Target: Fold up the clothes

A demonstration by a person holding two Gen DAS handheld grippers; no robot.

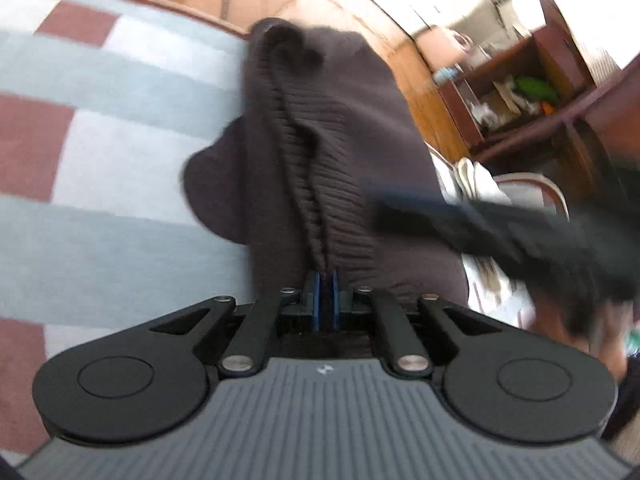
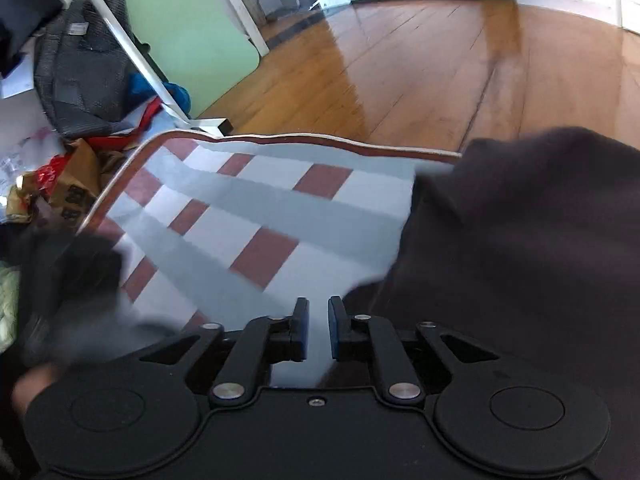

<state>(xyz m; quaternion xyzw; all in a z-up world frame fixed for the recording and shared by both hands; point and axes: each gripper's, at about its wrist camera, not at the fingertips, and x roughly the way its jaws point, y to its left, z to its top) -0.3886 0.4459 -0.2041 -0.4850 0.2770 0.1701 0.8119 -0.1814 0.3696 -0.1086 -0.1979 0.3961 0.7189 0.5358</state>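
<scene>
We judge folding under way: left gripper (image 1: 326, 280) pinches the dark sweater's (image 1: 320, 140) ribbed edge, right gripper (image 2: 318, 320) stands narrowly parted and empty, needing a grip on cloth at its three o'clock.

Right hand-held gripper (image 2: 318, 320) empty, perhaps beside dark garment (image 2: 520, 240)

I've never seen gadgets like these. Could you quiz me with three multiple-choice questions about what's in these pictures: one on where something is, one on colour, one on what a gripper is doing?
1. Where does the dark garment lie?
A. on the checked mat
B. on a chair
C. in a basket

2. The mat's squares include:
A. yellow
B. brick red
C. purple

3. The left gripper is:
A. wide open
B. out of sight
C. shut on the garment

Answers: 1 A, it sprawls across the mat; 2 B, red squares sit among grey and white; 3 C, ribbed cloth is pinched between its pads.
</scene>
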